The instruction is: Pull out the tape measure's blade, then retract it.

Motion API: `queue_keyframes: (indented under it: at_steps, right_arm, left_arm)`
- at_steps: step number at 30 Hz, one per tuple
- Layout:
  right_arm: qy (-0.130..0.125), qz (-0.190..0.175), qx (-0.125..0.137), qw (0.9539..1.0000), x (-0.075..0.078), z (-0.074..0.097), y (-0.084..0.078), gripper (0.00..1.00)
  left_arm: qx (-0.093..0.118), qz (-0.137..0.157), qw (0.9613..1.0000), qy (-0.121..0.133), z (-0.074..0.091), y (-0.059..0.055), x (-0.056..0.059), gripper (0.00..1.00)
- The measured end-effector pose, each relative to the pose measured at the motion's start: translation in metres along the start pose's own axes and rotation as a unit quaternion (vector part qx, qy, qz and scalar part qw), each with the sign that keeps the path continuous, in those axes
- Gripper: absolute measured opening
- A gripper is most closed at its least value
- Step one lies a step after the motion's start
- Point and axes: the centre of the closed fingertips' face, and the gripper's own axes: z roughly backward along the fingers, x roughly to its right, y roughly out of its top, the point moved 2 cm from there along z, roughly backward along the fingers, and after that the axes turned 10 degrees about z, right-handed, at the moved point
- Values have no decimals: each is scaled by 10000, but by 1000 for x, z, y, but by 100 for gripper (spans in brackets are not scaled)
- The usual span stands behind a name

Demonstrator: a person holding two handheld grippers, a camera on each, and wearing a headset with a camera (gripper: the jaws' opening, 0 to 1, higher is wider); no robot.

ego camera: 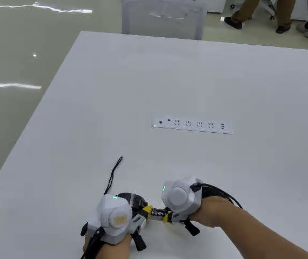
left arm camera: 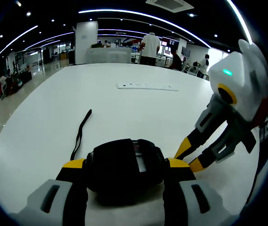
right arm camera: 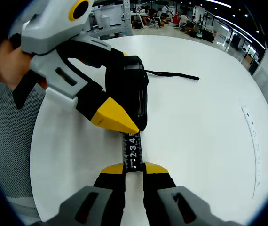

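Note:
A black tape measure rests on the white table, its black wrist strap trailing away across the surface. My left gripper is shut on the tape measure's case, one yellow-tipped finger on each side. A short length of blade with printed numbers sticks out of the case. My right gripper is shut on the blade's end, close to the case. In the head view the tape measure lies between the left gripper and the right gripper near the table's front edge.
A white power strip lies flat in the middle of the table. A grey chair back stands at the far edge. People stand on the floor beyond the far right corner.

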Motion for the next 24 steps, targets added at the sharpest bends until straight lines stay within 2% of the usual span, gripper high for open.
queue_keyframes:
  at_steps: [12, 24]
  right_arm:
    - [25, 31, 122, 9999, 1, -5, 15, 13]
    - [15, 56, 217, 9997, 3, -10, 23, 13]
  left_arm:
    - [-10, 21, 10000, -29, -1, 0, -1, 61]
    - [-10, 36, 10000, -52, -2, -2, -2, 61]
